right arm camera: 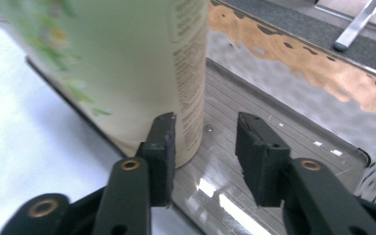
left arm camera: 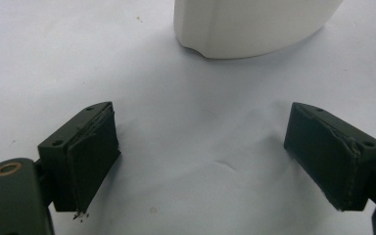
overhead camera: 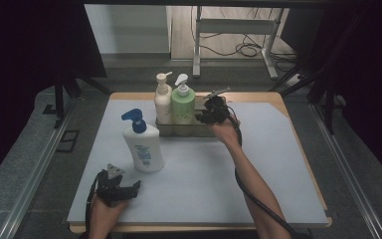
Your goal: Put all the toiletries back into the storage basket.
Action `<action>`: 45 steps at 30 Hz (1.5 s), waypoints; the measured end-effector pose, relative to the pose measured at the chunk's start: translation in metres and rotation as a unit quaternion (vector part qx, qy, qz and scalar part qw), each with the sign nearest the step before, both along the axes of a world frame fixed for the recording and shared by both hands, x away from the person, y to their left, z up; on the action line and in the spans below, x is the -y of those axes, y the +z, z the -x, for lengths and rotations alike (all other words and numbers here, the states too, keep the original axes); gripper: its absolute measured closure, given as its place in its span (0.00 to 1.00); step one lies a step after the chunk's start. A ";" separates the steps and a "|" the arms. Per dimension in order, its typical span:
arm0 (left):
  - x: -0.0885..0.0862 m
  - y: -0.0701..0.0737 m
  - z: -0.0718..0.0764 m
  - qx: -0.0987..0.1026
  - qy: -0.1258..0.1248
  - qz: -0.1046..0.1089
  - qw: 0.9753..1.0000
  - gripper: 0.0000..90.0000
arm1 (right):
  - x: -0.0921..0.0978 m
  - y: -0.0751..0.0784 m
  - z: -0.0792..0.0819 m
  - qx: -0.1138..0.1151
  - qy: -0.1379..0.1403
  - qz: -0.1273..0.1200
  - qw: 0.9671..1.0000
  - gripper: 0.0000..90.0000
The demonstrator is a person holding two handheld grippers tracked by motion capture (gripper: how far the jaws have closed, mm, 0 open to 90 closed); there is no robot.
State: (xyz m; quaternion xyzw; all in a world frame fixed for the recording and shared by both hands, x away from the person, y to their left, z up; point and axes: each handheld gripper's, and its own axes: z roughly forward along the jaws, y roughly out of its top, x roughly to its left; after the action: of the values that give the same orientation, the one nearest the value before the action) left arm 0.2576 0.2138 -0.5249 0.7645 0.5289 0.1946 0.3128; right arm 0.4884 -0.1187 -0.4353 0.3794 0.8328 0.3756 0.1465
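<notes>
A: What's the biggest thing here?

B: The desk (overhead camera: 278, 164), a flat pale grey matte sheet over a wooden edge. At its far middle sits a shallow metal tray (overhead camera: 206, 130), shiny and ribbed in the right gripper view.

A: And in the tray?

B: Two upright pump bottles at its left end, touching: a cream one (overhead camera: 162, 103) and a rounded pale green one (overhead camera: 183, 105) with printed text. Near and left of the tray, on the bare desk, stands a wide white plastic bottle (overhead camera: 143, 147) with a blue pump.

A: The tools?

B: The right tool (overhead camera: 205, 115) hovers over the tray just right of the green bottle, jaws released and part open, gripping nothing; one flat black pad lies beside the bottle's wall. The left tool (overhead camera: 129, 190) rests near the desk's near left edge, jaws spread wide and empty, with the white bottle's base just beyond them.
</notes>
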 end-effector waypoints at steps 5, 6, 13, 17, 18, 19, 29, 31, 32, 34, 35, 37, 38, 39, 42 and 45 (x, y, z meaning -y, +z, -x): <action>0.000 0.000 0.000 0.001 0.000 0.000 1.000 0.14 | -0.001 0.006 0.010 0.011 0.020 0.001 1.000 0.54; 0.000 0.000 0.000 0.001 0.000 0.000 1.000 0.14 | 0.000 0.007 0.012 0.014 0.023 0.001 1.000 0.53; 0.000 0.000 0.000 0.001 0.000 -0.001 1.000 0.14 | 0.001 0.015 0.029 0.021 0.047 0.002 0.999 0.37; 0.000 0.000 0.000 0.000 0.000 -0.001 1.000 0.14 | 0.003 0.018 0.037 0.021 0.053 -0.001 0.998 0.28; 0.000 0.000 0.000 0.000 0.000 -0.001 1.000 0.14 | 0.003 0.019 0.039 0.020 0.052 0.000 0.998 0.26; 0.000 0.000 0.000 0.001 0.000 -0.001 1.000 0.14 | 0.004 0.019 0.041 0.020 0.052 -0.001 0.998 0.24; 0.000 0.000 0.000 -0.001 0.000 -0.002 1.000 0.14 | 0.011 0.018 0.060 0.025 0.061 0.004 0.998 0.05; 0.000 0.000 0.000 -0.001 -0.001 -0.002 1.000 0.14 | 0.013 0.018 0.064 0.028 0.064 0.006 0.998 0.02; 0.000 0.000 0.000 -0.001 0.000 -0.002 1.000 0.14 | 0.014 0.019 0.067 0.029 0.066 0.005 0.997 0.01; 0.000 0.000 0.000 -0.001 0.000 -0.002 1.000 0.14 | 0.016 0.019 0.071 0.031 0.069 0.004 0.997 0.00; 0.000 0.000 0.000 -0.001 0.000 -0.001 1.000 0.14 | 0.017 0.019 0.074 0.031 0.071 0.004 0.997 0.00; 0.000 0.000 0.000 0.000 0.000 -0.001 1.000 0.14 | 0.019 0.019 0.079 0.032 0.074 0.007 0.997 0.00; 0.000 0.000 0.000 0.000 0.000 -0.001 1.000 0.14 | 0.020 0.019 0.081 0.035 0.075 0.008 0.997 0.00; 0.000 0.000 0.000 0.000 0.000 0.000 1.000 0.14 | 0.022 0.019 0.083 0.034 0.075 0.007 0.997 0.00; 0.000 0.000 0.000 0.000 0.000 -0.001 1.000 0.14 | 0.026 0.019 0.089 0.035 0.078 0.008 0.996 0.00; 0.000 0.000 0.000 0.000 0.000 -0.001 1.000 0.14 | 0.030 0.020 0.095 0.037 0.080 0.006 0.996 0.00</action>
State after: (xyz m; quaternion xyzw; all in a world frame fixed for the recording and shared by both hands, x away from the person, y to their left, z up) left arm 0.2576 0.2137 -0.5248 0.7648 0.5288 0.1950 0.3122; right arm 0.3937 -0.1487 -0.4149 0.2969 0.8566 0.3949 0.1489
